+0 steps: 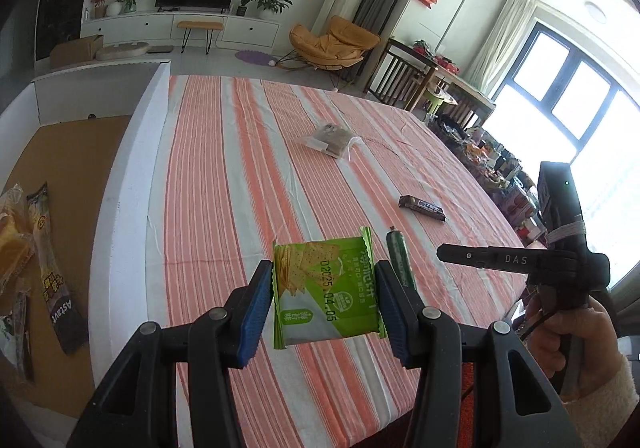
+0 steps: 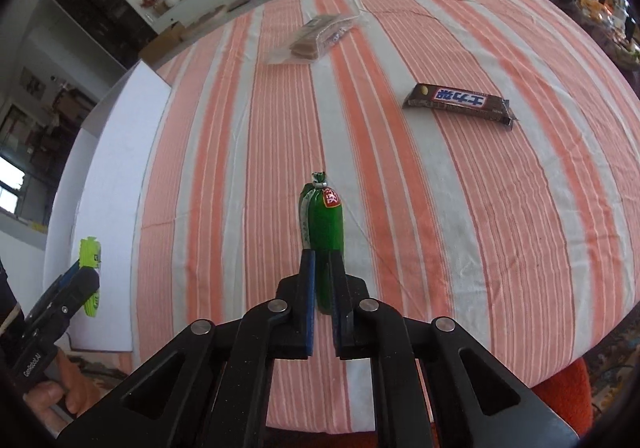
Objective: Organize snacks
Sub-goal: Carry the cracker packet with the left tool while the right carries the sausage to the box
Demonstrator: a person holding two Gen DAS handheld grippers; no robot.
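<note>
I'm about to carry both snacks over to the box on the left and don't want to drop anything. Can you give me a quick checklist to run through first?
1. Left hand-held gripper grips the green cracker packet: ok, a pad sits against each side edge.
2. Right hand-held gripper grips the green sausage: ok, the pads are closed on its lower part.
3. Sausage seated deep enough: cannot tell; most of it sticks out past the fingertips.
4. Box has bare floor for more: ok, the snacks in it lie at the near left.
5. Snacks left behind on the table: not ok, the chocolate bar and clear biscuit bag remain on the striped cloth.
</note>
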